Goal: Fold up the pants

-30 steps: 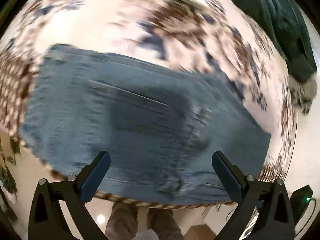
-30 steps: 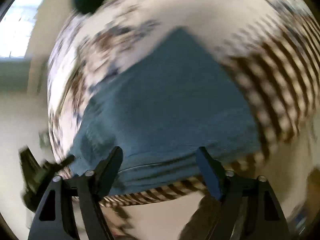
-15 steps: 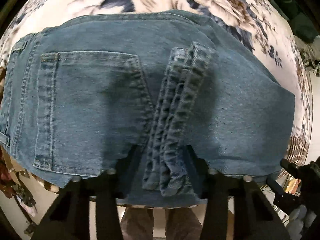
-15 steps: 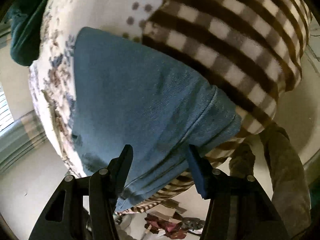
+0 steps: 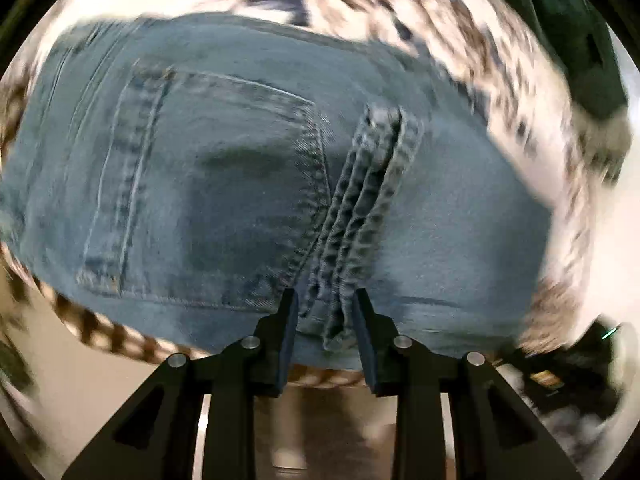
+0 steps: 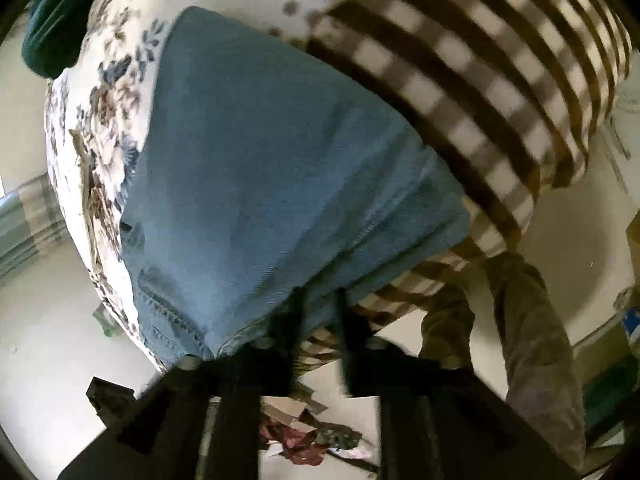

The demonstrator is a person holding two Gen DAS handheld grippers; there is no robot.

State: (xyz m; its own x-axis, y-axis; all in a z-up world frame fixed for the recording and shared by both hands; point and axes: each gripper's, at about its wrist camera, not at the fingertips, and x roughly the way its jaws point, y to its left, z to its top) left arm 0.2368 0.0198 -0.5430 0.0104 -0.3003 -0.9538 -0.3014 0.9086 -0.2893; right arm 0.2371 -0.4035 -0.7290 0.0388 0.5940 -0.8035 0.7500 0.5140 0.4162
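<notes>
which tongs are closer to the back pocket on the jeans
Left. The left tongs pinch the bunched hems just right of the back pocket. The right tongs grip a plain edge of the jeans; no pocket shows there.

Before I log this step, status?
Left gripper shut on jeans hem stack. Right gripper shut on jeans edge. Nothing blocking.

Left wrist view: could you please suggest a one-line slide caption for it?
Left gripper shut on the bunched stitched seam of folded blue denim jeans lying on a floral bedspread.
</notes>
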